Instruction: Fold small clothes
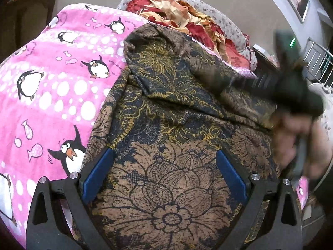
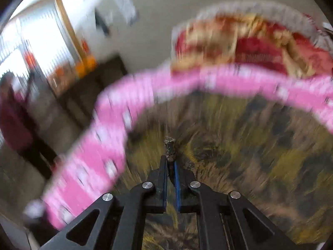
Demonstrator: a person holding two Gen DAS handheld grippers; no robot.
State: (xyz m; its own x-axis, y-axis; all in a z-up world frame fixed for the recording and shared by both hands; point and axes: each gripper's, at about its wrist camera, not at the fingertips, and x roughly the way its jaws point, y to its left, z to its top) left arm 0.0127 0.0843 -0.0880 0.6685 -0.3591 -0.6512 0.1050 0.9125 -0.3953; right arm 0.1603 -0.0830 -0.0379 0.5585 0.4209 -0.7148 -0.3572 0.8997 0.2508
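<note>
Item: dark navy, gold and brown floral-patterned cloth garment, spread in rumpled folds over a pink fleece blanket printed with penguins and fish. Behind: heap of red and cream floral bedding.

Left gripper: blue-padded fingers standing wide apart over the brown flower area of the garment, holding nothing.

Right gripper: fingers drawn together, pinching a small tuft of the garment's fabric; the right wrist view is heavily blurred. In the left wrist view it appears as a dark blurred shape at the garment's right side.

Step in hand, as judged: right side carrying a pinched edge to make a fold. Fold not yet laid.

Next move calls for: laying that edge flat across the garment, with the left gripper ready to pin or take the near edge.
</note>
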